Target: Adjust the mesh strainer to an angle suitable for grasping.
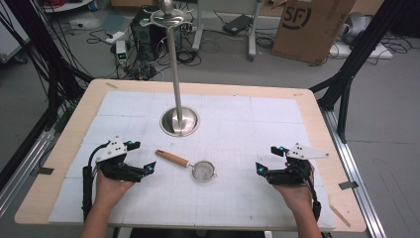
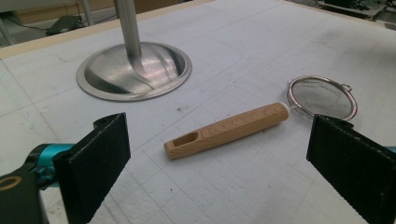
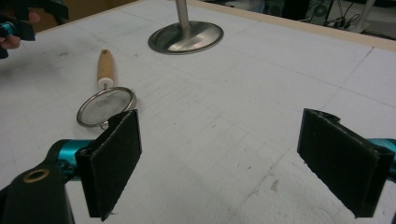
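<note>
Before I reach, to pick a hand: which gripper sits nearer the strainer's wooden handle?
The left gripper; the wooden handle points toward it, the mesh bowl toward the right gripper.

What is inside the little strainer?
Nothing that shows: the strainer looks empty, just bare mesh lying on the white mat. The patch of mat under it is hidden.

floor (image 1: 233, 59): grey, cables | cardboard box (image 1: 309, 27) | black frame legs (image 1: 354, 64)
</note>
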Tool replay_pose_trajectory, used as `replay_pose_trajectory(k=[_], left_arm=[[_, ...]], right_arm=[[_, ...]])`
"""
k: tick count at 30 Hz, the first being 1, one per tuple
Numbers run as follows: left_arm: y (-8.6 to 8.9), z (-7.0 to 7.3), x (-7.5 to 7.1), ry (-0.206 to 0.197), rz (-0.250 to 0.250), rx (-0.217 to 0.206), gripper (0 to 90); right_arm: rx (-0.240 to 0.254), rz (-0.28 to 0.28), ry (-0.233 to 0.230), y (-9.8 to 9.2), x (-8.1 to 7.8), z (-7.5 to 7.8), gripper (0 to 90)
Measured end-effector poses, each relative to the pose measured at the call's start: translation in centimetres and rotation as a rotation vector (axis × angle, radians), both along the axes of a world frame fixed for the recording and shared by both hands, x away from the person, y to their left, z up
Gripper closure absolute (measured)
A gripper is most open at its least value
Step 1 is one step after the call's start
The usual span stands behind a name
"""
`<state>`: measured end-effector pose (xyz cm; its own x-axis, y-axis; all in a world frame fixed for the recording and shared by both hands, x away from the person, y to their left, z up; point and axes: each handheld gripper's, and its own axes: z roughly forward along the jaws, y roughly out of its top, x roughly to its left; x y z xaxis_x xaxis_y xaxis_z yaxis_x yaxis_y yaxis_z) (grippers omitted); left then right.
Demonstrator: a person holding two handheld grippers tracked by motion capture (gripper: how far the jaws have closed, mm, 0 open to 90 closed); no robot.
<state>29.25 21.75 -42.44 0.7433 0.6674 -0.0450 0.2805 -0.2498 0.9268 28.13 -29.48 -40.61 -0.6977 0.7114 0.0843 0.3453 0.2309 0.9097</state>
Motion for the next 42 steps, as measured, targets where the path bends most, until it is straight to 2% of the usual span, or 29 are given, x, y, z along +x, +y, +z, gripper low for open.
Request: replay_pose_trajectory(k=[9,15,27,35,38,42], left_arm=[[-0.1,-0.1,0.1,-0.001,0.002,-0.005,6.7],[-0.3,-0.2,0.1,0.002,-0.01,0.007,6.7],[-0.8,-1.1,0.3,0.038,-0.033,0.042,7.7],[-0.9,-1.1,0.4,0.042,-0.038,0.037,9.2],[-1.0,-1.1,0.8,0.055,-0.065,0.044,13.4],[-1.6,-1.0,1.5,0.05,-0.092,0.048,17.2]], right_arm=[[0.001,-0.001,0.01,0.0,-0.1,-0.1,12.7],[-0.001,0.002,0.014,0.1,-0.1,-0.1,12.7],[0.009,0.0,0.021,-0.1,0.0,-0.2,12.7],[0.009,-0.001,0.017,-0.2,-0.1,-0.1,12.8],[0.02,-0.005,0.021,-0.4,0.0,-0.1,12.8],[0.018,-0.001,0.021,-0.3,0.1,-0.2,12.8]])
